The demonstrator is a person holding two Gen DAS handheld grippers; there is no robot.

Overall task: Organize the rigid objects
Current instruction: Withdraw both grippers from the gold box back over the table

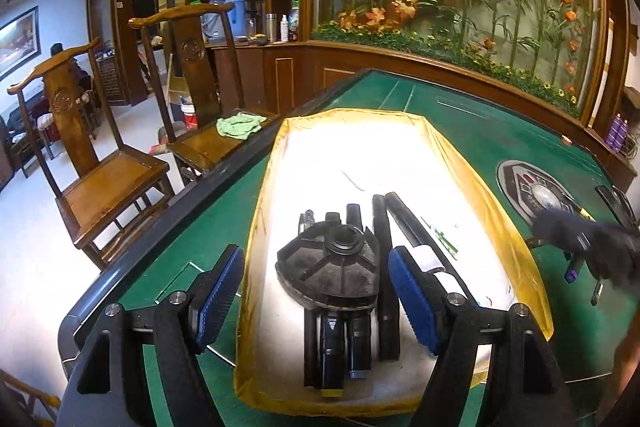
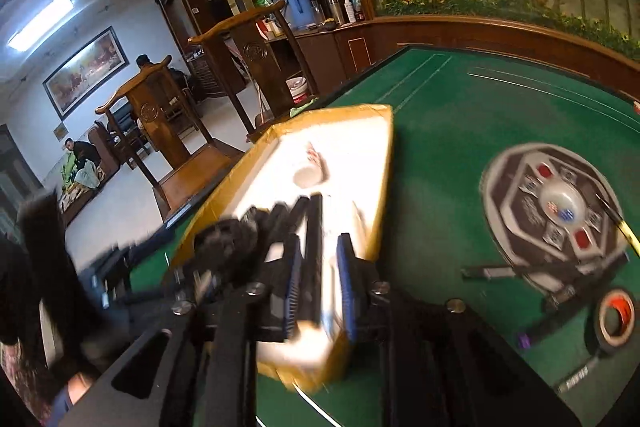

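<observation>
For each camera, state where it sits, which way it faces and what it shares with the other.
Left wrist: on the left hand-held gripper, facing forward and down onto the yellow-rimmed tray of black parts; its blue pads show, spread wide.
Right wrist: on the right hand-held gripper, facing the tray's near corner; its pads straddle a black bar.
Shared: tray, green table, wooden chairs.

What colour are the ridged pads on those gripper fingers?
Blue, on black fingers. The left gripper's pads show it best, in the left wrist view.
</observation>
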